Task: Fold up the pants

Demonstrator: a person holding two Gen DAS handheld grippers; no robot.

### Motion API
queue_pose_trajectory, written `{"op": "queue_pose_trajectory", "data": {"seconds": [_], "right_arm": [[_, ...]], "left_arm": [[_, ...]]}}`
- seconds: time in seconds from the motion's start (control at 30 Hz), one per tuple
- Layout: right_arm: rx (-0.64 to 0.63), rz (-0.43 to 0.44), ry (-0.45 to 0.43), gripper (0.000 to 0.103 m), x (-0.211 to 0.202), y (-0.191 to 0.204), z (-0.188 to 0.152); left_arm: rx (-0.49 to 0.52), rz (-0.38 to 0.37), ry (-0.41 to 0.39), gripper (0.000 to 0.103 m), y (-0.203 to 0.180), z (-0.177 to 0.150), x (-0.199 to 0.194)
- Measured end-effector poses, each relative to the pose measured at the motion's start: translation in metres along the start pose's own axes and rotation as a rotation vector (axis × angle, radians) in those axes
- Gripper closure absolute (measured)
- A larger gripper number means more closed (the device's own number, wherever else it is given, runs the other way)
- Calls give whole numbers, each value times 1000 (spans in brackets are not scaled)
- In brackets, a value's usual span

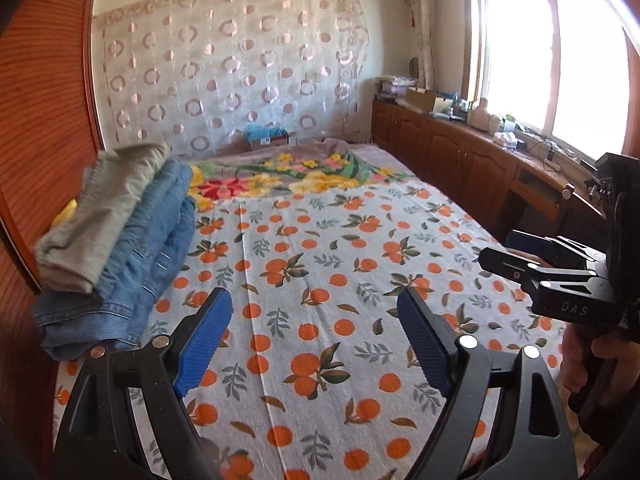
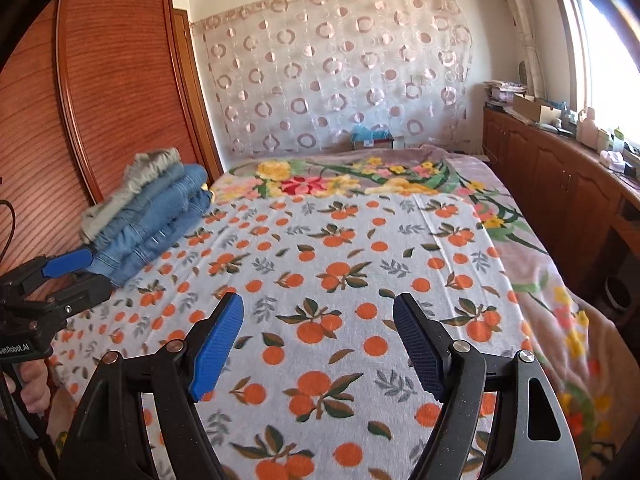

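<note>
A stack of folded pants lies at the bed's left edge against the wooden headboard: several blue jeans (image 1: 140,256) (image 2: 160,216) with grey-beige pants (image 1: 108,208) (image 2: 140,176) on top. My left gripper (image 1: 316,312) is open and empty, hovering over the orange-print sheet (image 1: 320,280) just right of the stack. It also shows in the right wrist view (image 2: 76,268), beside the stack's near end. My right gripper (image 2: 318,316) is open and empty above the sheet's middle (image 2: 340,260). It shows at the right edge of the left wrist view (image 1: 520,256).
A flowered blanket (image 1: 280,176) (image 2: 340,180) covers the bed's far end and right side. A wooden headboard (image 2: 100,100) rises at left. Wooden cabinets (image 1: 460,160) (image 2: 560,184) with clutter run under the window at right. A circle-patterned curtain (image 2: 340,72) hangs behind.
</note>
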State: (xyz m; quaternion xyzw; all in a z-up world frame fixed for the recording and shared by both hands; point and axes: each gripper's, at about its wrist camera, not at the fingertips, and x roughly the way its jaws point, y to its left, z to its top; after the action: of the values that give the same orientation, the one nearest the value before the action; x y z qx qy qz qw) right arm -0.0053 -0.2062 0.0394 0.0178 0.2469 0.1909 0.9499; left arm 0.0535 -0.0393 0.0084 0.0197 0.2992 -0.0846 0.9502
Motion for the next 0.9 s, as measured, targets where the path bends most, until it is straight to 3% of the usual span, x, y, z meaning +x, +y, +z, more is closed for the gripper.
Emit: {"op": "queue_pose_trajectory", "data": {"seconds": [0.37,0.9], "right_arm": [[-40,-22,-74,24,-43,18,0],[-72,-38,-151,24,-47,33,-10]], "left_arm": [[-7,42,-87,18,3,10,-48],[-57,130,-140,18,30,-8,-64]]}}
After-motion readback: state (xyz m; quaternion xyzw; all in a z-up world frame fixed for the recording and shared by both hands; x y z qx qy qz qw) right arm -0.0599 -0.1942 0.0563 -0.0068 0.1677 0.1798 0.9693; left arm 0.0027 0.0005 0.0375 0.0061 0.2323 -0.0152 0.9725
